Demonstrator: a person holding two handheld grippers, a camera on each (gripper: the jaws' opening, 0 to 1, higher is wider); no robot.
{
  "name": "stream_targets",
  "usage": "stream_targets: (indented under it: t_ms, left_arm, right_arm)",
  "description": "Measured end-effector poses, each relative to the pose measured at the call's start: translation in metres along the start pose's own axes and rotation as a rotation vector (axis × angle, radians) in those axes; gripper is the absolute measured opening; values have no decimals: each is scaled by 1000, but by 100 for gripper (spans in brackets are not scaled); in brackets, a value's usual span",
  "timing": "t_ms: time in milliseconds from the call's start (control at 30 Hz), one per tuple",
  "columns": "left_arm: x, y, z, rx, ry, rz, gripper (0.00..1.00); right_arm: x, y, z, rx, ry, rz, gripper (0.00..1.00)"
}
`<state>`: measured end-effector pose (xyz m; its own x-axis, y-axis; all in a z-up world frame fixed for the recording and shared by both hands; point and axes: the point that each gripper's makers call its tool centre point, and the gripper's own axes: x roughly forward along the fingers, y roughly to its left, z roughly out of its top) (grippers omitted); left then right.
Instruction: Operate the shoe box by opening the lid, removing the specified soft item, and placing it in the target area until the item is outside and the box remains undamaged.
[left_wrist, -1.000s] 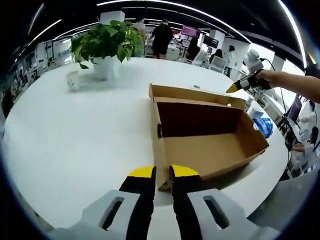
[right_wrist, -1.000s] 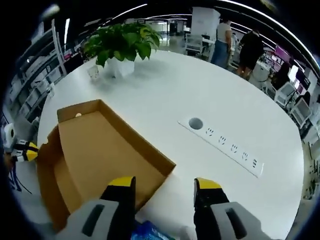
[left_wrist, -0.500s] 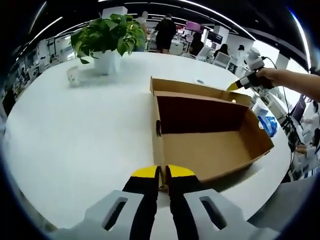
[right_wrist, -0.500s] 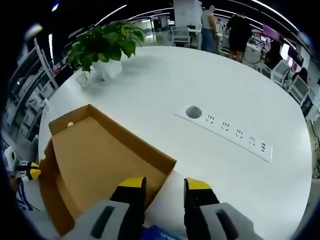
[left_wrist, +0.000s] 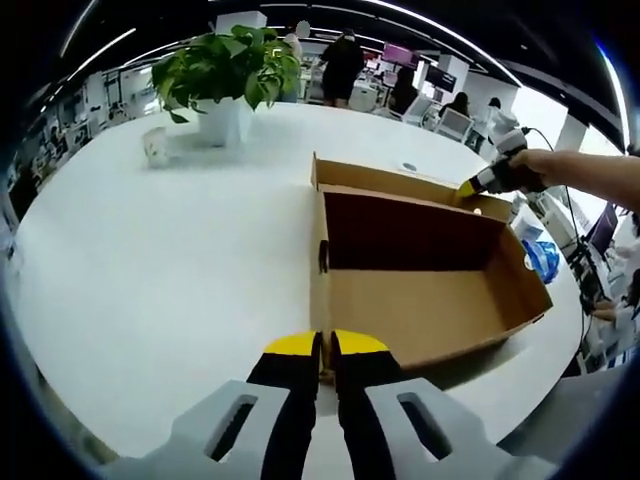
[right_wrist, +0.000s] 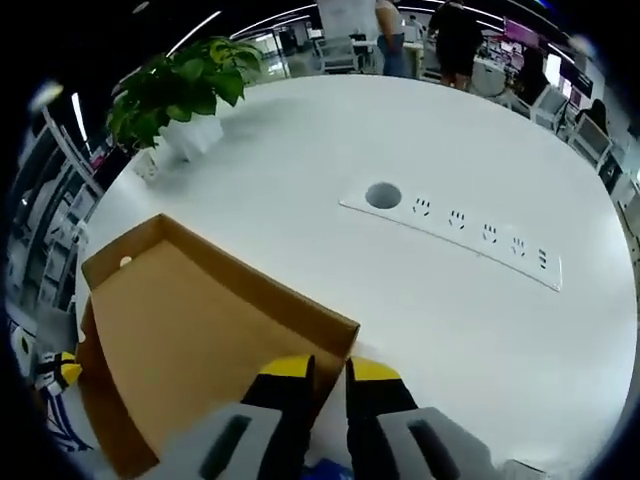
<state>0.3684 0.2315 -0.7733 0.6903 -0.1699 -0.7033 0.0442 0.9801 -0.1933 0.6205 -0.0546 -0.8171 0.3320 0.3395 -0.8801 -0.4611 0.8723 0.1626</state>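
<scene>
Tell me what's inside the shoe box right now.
In the left gripper view the shoe box shows a bare cardboard floor and dark far wall; nothing visible lies in it. The strip just behind its near wall is hidden. The left hand-held gripper is shut on the near corner.

The left gripper (left_wrist: 321, 345) has black jaws with yellow tips on pale grey slotted mounts. The right gripper (right_wrist: 326, 372) has the same build. In the left gripper view, a thin black cable (left_wrist: 556, 145) runs above the bare forearm (left_wrist: 590, 178).
</scene>
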Motion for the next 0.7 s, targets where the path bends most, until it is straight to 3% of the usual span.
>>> stream_targets:
  t_ms: [700]
  left_arm:
    - [-1, -2, 0, -16, 10, -6, 2]
  right_arm:
    - [-21, 0, 12, -15, -71, -30, 1]
